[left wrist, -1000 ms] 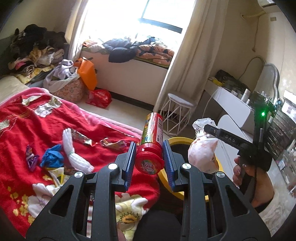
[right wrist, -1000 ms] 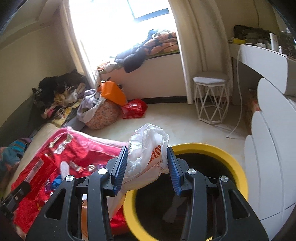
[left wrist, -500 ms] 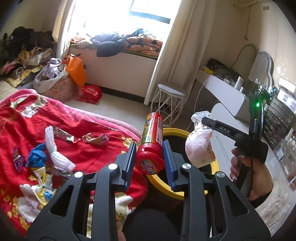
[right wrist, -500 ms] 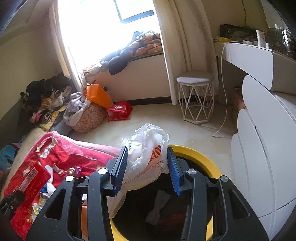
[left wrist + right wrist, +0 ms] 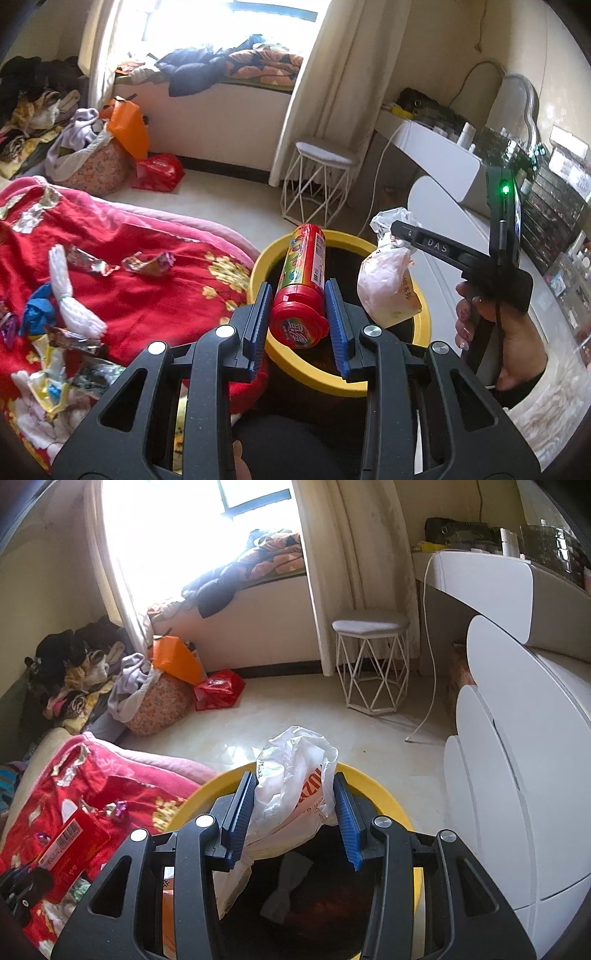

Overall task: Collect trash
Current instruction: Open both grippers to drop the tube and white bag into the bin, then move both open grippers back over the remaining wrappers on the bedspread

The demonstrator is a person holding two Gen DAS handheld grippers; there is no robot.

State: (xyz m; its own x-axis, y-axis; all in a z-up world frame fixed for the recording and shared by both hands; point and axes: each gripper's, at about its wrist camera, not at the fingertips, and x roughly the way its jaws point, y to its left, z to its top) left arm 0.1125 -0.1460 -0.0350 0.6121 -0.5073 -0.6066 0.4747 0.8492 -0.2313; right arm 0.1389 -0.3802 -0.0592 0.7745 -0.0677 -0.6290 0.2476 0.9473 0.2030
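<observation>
Holding both loads over the yellow bin point(image 5: 424, 325), the person should release only once each hangs inside its rim. The left gripper point(image 5: 298, 314) clamps a red candy tube point(image 5: 303, 280); the right gripper point(image 5: 291, 812) pinches a crumpled plastic bag point(image 5: 295, 790). Roughly 5 wrappers point(image 5: 147, 263) remain on the red blanket point(image 5: 155, 295), beside the bin's left edge.

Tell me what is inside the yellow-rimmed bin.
Inside the yellow-rimmed bin, a grey crumpled scrap lies on dark, reddish contents. The white plastic bag and the right hand-held gripper hide the rest.
</observation>
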